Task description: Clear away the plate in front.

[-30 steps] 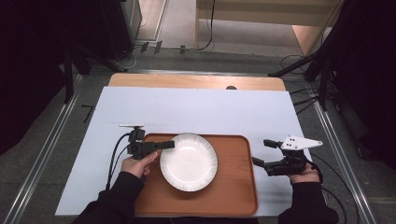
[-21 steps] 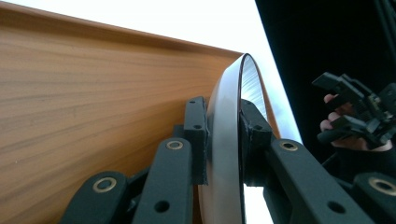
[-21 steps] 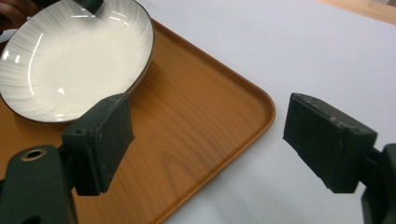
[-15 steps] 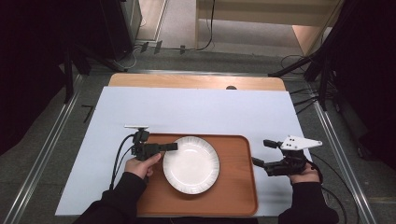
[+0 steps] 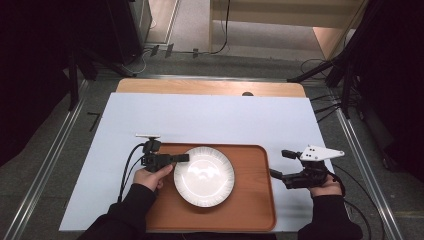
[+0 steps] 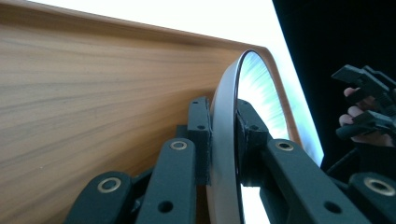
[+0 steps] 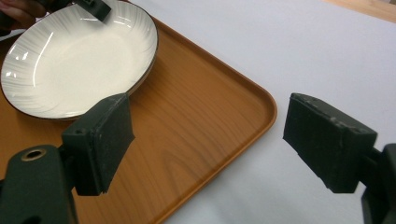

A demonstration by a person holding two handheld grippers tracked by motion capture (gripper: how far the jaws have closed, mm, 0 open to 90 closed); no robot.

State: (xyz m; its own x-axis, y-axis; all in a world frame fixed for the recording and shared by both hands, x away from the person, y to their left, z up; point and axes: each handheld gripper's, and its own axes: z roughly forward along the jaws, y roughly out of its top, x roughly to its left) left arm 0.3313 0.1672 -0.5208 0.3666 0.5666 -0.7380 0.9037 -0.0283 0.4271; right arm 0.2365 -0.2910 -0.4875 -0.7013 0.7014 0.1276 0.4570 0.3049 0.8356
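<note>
White plate, one, on one wooden tray; left gripper fingers clamp its rim, right gripper fingers spread, empty.

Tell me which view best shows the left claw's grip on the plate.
The left gripper view: both pads press the plate rim edge-on. The high view shows the left claw at the rim from above; the right gripper view shows just its tip.
</note>
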